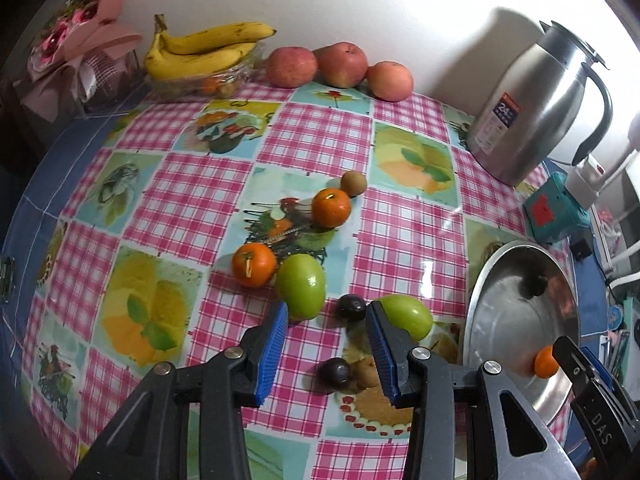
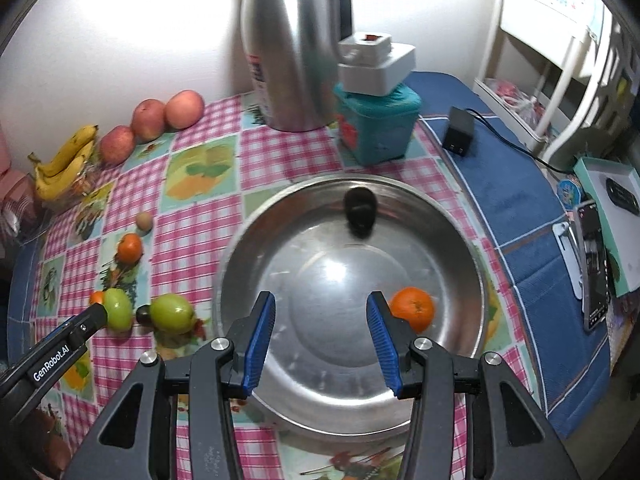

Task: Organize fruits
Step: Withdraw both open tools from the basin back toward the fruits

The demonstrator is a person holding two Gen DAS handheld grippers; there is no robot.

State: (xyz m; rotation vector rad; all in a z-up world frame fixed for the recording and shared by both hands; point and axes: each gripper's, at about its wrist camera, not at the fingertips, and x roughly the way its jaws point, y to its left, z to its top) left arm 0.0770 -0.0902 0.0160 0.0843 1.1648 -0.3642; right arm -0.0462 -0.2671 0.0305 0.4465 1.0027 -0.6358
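Your left tongs (image 1: 326, 322) hang released over the surface (image 1: 312, 136), a dark plum (image 1: 352, 307) between their tips; your right tongs (image 2: 321, 312) gape over the steel bowl (image 2: 456, 240), which holds an orange (image 2: 413, 307) and another plum (image 2: 360, 210)

Left gripper (image 1: 326, 322) and right gripper (image 2: 320, 314) both gape wide, holding nothing.

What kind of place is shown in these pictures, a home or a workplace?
Most likely a home dining or kitchen table: a fruit-patterned checked tablecloth, a steel thermos jug by the wall, and bananas in a glass bowl beside three apples.
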